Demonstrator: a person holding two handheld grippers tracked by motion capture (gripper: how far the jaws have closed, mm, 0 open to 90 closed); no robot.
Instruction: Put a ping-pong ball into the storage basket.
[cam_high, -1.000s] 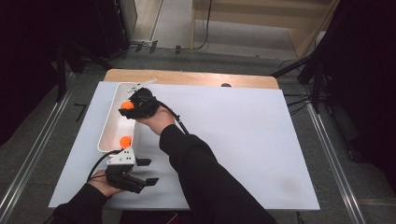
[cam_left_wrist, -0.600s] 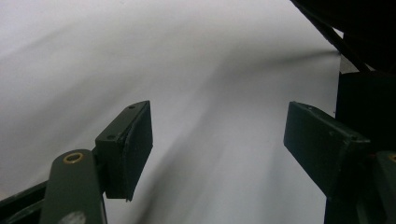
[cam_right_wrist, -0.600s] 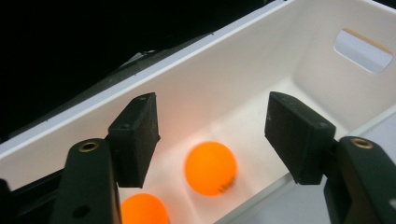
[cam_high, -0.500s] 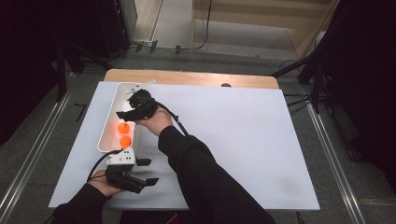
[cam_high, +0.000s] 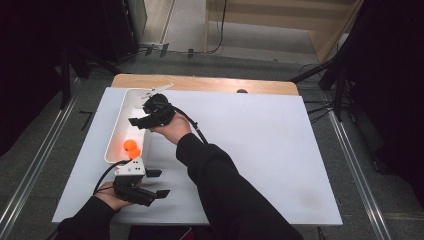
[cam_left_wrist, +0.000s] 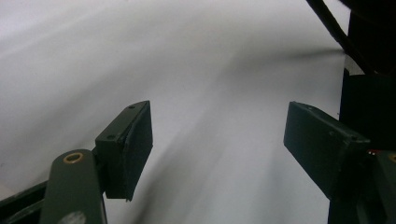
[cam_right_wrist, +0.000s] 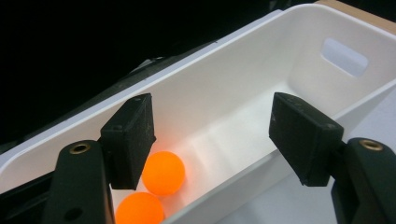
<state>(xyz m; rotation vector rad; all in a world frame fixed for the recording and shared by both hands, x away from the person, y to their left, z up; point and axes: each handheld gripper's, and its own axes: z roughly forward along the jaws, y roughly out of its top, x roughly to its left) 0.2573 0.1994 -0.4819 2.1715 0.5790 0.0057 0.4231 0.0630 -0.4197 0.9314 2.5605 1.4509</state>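
Two orange balls (cam_right_wrist: 162, 172) sit touching each other at the near end of the one white bin (cam_high: 120, 127) on the counter (cam_high: 260, 150), and the lower ball (cam_right_wrist: 139, 209) is cut off by the frame edge in the right gripper view. Right gripper (cam_high: 150, 116) hangs over the bin, its fingers have just been opening, wide apart with nothing between them. Left gripper (cam_high: 150, 182) rests on the counter near the bin, fingers wide and empty too.
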